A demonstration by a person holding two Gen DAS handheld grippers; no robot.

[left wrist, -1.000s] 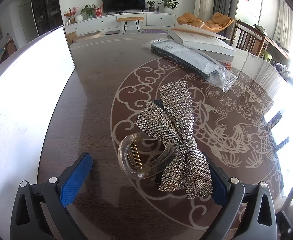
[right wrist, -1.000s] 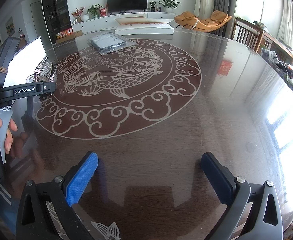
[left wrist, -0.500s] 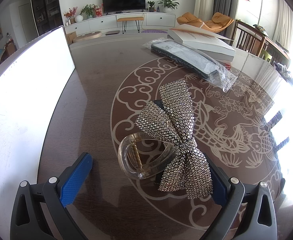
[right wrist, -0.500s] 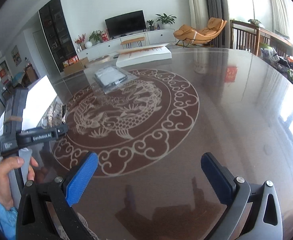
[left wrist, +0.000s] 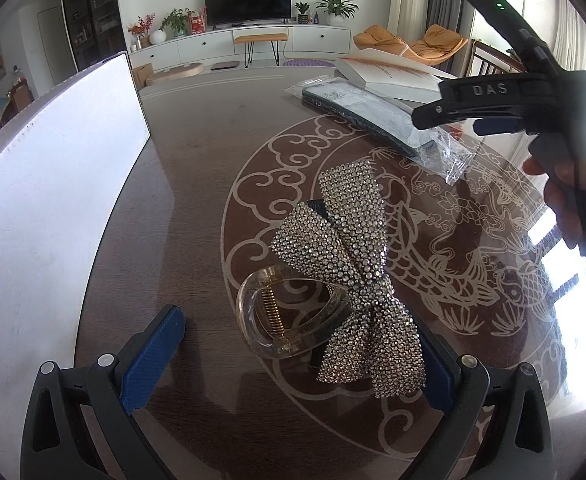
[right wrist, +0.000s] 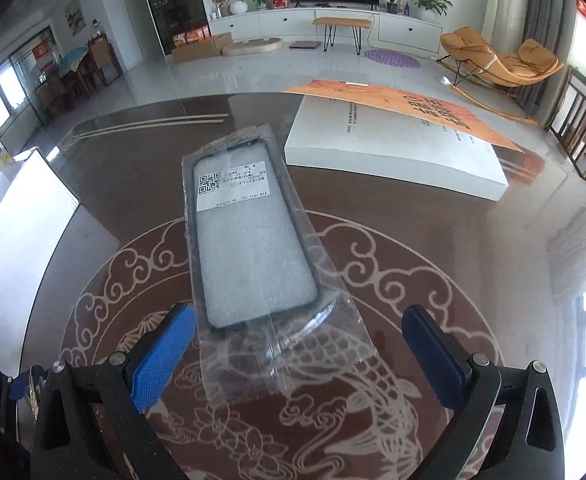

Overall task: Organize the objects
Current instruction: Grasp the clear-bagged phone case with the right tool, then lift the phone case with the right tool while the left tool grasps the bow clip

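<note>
bagged phone case (right wrist: 249, 240) at twelve o'clock of the right gripper (right wrist: 299, 344), fingers wide, empty; light, slippery film, so grip its stiff rim; rhinestone bow clip (left wrist: 345, 280) between the open, empty left gripper (left wrist: 297, 356) fingers; glossy patterned table (right wrist: 433, 248), living room beyond.

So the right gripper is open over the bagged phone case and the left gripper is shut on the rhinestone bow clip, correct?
Not quite. The left gripper is open: in the left wrist view its pads stand wide apart either side of the rhinestone bow clip on the table. The right gripper is open over the bagged phone case.
</note>
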